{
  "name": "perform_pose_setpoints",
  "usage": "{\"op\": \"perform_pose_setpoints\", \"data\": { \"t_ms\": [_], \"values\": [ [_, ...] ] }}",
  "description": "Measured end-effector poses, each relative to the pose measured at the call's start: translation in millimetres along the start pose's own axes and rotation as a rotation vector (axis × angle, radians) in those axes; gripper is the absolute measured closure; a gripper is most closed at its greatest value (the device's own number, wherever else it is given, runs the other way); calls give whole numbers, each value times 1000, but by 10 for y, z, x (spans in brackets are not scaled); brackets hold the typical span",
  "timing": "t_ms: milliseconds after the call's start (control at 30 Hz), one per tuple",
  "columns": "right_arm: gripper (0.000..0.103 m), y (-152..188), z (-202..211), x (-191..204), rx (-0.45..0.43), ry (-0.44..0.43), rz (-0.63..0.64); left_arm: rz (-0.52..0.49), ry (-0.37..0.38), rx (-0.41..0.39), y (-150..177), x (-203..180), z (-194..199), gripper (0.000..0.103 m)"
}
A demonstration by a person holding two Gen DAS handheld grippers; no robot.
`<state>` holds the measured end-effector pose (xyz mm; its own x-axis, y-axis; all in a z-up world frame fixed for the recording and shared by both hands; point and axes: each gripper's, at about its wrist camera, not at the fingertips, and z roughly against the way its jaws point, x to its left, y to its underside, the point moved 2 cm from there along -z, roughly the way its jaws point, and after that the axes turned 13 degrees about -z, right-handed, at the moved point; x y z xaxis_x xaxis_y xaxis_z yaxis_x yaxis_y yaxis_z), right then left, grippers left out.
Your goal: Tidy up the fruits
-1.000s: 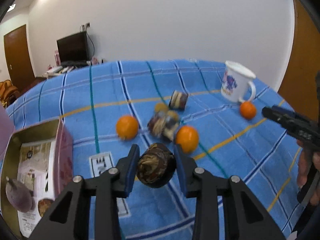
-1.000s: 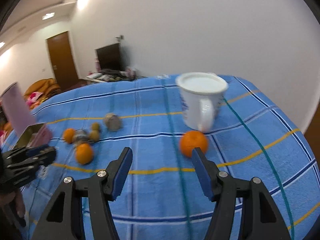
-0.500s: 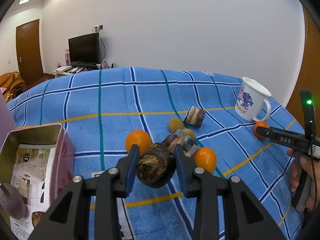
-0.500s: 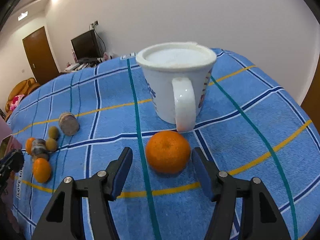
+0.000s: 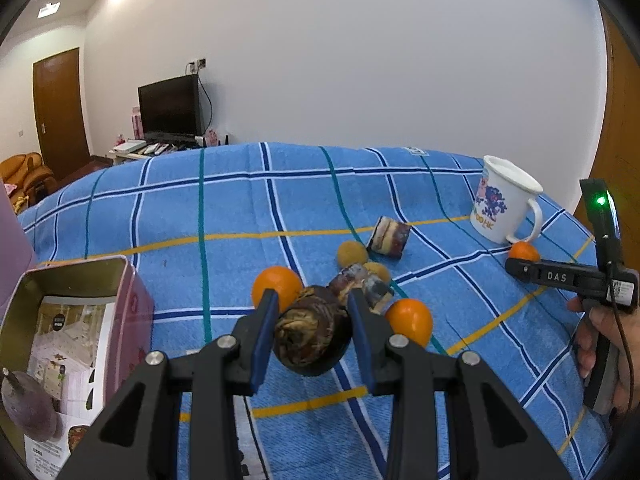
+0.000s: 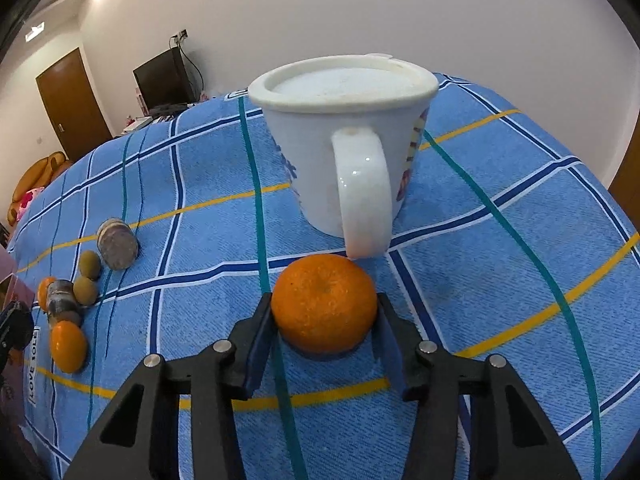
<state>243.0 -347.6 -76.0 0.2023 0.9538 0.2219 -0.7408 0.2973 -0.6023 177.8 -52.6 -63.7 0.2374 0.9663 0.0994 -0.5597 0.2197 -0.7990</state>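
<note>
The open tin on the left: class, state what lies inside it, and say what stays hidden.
Inside the tin lie a printed leaflet and one dull purple fruit with a stem. The picture's edge cuts off the tin's near end.

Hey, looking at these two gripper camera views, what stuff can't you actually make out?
- Pink tin, left wrist view: cut off by the frame edge; the purple fruit inside shows only partly.
- Dark fruit in the left gripper: its underside is hidden, its kind unclear.
- Mug, right wrist view: a lid hides the contents; the print faces away.
- Orange, with the right gripper closing round it: pad contact is hidden by the fruit.
</note>
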Motion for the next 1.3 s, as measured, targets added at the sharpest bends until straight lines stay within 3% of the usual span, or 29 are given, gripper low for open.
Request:
{"op": "perform_pose_setpoints", "data": {
  "t_ms": [433, 867, 1300],
  "values": [
    [54, 121, 370, 211, -148, -103, 85, -19, -37, -60, -17, -29, 125, 66],
    [54, 252, 661, 374, -296, -123, 144, -26, -70, -110, -5, -51, 246, 66],
    [54, 371, 802, 502, -368, -124, 173, -35, -90, -160, 14, -79, 367, 66]
  ]
}}
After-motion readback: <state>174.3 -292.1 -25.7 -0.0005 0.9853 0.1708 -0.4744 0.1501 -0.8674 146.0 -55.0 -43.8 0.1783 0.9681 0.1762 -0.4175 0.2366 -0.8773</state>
